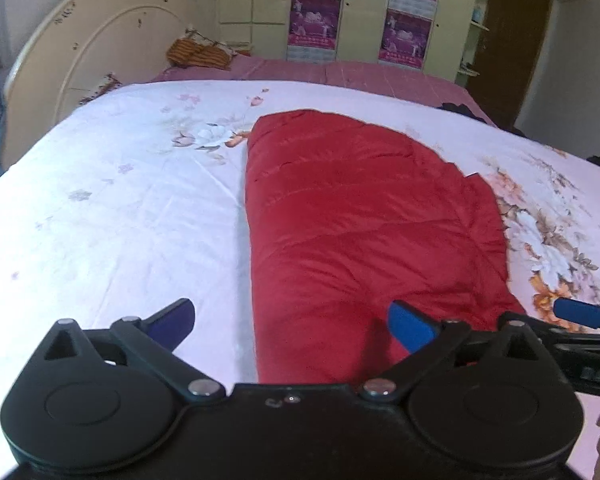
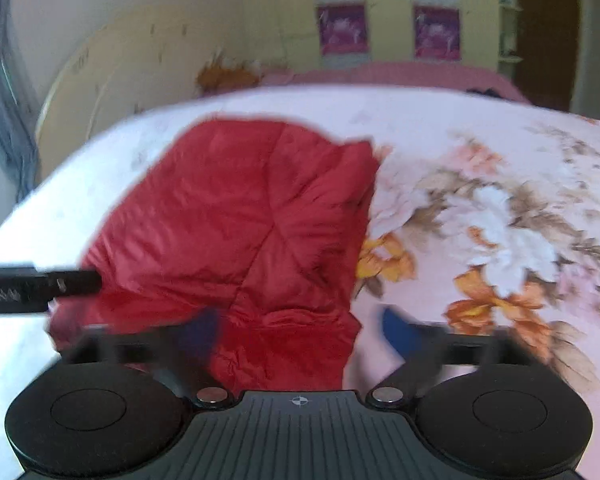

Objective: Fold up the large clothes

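Left wrist view: left tool (image 1: 291, 322) spread wide, nothing between its blue fingers, poised over the near end of the red jacket (image 1: 364, 240). Right wrist view, blurred: right tool (image 2: 300, 330) likewise wide open and empty, near hem of the jacket just ahead of it. Jacket lying on the bed (image 1: 112, 208), on the flowered white cover, already doubled lengthwise into a long, narrow, puffy strip, sleeves apparently tucked in. Probably past the halfway mark: still left, folding the strip across, far end to near end, then flattening. No grip taken yet.
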A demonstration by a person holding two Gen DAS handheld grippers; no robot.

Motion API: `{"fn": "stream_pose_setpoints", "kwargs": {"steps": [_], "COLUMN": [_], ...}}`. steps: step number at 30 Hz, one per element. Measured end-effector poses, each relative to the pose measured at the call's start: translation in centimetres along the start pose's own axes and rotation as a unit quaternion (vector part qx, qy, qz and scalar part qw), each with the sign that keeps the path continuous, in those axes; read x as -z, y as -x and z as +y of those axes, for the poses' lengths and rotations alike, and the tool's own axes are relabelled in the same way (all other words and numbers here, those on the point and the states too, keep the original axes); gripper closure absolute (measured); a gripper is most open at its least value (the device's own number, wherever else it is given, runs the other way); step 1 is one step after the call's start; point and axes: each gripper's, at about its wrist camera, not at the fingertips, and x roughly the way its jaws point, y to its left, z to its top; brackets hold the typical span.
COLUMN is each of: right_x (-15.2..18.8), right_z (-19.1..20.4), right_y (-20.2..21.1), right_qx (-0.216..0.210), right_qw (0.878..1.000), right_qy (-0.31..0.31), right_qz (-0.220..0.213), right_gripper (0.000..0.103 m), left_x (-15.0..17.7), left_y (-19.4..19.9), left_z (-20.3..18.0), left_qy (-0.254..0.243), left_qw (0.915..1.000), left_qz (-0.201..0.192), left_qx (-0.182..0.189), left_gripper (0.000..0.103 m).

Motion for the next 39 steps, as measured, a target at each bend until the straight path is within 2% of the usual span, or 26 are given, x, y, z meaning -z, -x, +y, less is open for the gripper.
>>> {"fn": "stream_pose_setpoints", "kwargs": {"steps": [6,10,11,13,15,17,19,22,26,32,39], "right_x": [2.1,4.4,4.9,5.9,6.7,7.4,7.9,8.7,9.6,10.2,10.5], "right_z": [-0.4,-0.4,-0.3,-0.3,-0.2,0.0,0.2,0.5,0.6,0.3,0.3], "right_y": [6.6,10.9,11.9,13.9,16.0,18.4,20.3,22.8,25.2,27.2,28.1], "right_qx": [-0.018,-0.031,-0.033,-0.035,-0.034,-0.034,-0.032,-0.027,-0.017,0.001,-0.002], "right_qw": [0.999,0.998,0.998,0.997,0.997,0.996,0.995,0.993,0.991,0.991,0.990], "right_qy": [0.014,0.027,0.031,0.035,0.039,0.045,0.054,0.069,0.076,0.060,0.050], "right_qz": [-0.032,-0.048,-0.050,-0.055,-0.062,-0.073,-0.082,-0.093,-0.106,-0.122,-0.128], "right_gripper": [0.011,0.011,0.011,0.011,0.011,0.011,0.011,0.011,0.011,0.011,0.011], "left_x": [2.1,4.6,5.2,6.3,7.0,7.7,8.6,9.8,10.7,11.8,12.7], "left_y": [6.2,11.0,12.2,14.2,16.0,17.6,19.5,22.1,23.6,24.5,25.1], "left_z": [-3.1,-4.8,-5.3,-6.4,-7.2,-8.0,-8.8,-9.4,-10.0,-9.6,-9.9], "left_qy": [-0.018,-0.009,-0.010,-0.014,-0.019,-0.030,-0.039,-0.025,-0.019,0.000,-0.009], "left_qw": [0.9970,0.9964,0.9953,0.9942,0.9955,0.9950,0.9925,0.9907,0.9891,0.9921,0.9904], "left_qz": [-0.032,-0.065,-0.073,-0.080,-0.077,-0.080,-0.099,-0.122,-0.131,-0.115,-0.110], "left_qx": [-0.069,-0.055,-0.062,-0.071,-0.053,-0.050,-0.060,-0.055,-0.065,-0.052,-0.083], "left_gripper": [0.000,0.000,0.000,0.000,0.000,0.002,0.001,0.001,0.001,0.001,0.000]}}
